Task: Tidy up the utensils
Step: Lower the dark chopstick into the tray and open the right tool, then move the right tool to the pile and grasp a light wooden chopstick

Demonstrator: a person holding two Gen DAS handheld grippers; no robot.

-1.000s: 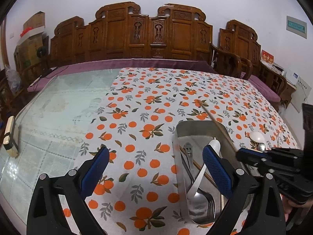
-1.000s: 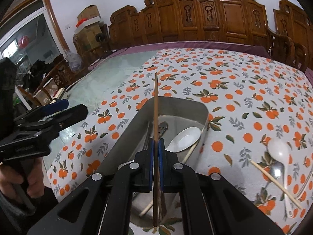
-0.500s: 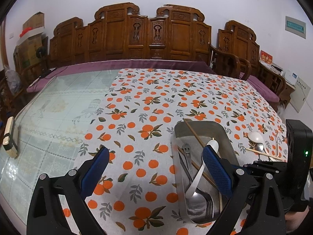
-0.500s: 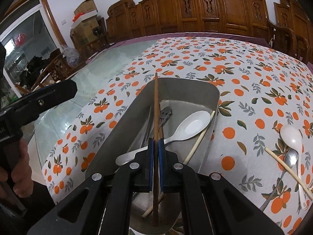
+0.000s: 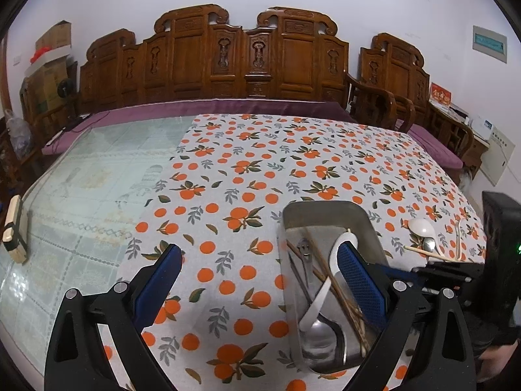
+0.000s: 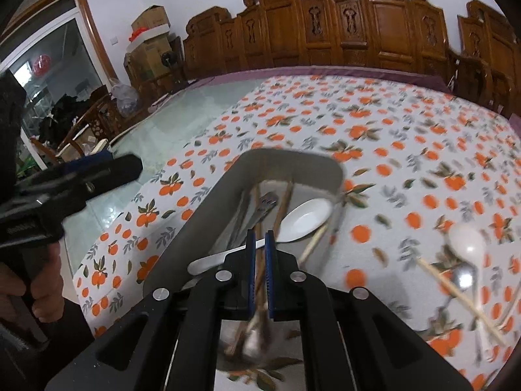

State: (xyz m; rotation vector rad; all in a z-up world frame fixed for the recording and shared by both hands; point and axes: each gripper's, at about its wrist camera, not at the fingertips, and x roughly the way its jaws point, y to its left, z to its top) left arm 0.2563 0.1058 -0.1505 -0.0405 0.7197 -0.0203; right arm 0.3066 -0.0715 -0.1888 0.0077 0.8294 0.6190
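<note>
Over metal tray (image 6: 208, 215), right gripper (image 6: 260, 244) nearly closed, chopstick (image 6: 259, 273) w/in; left gripper (image 5: 257, 260) open

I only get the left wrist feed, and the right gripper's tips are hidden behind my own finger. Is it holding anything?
Observer: Yes. In the right wrist view the right gripper has its pads closed on a dark chopstick, whose far end is down inside the metal tray.
Operator: Anything hanging over the tray's rim on that side?
Observer: A light chopstick leans over the right rim, beside the white spoon. That part is blurred.
Operator: Is my left gripper clear of the tray?
Observer: It looks so. The left gripper sits off the tray's left side over the tablecloth, with a hand on its grip.
</note>
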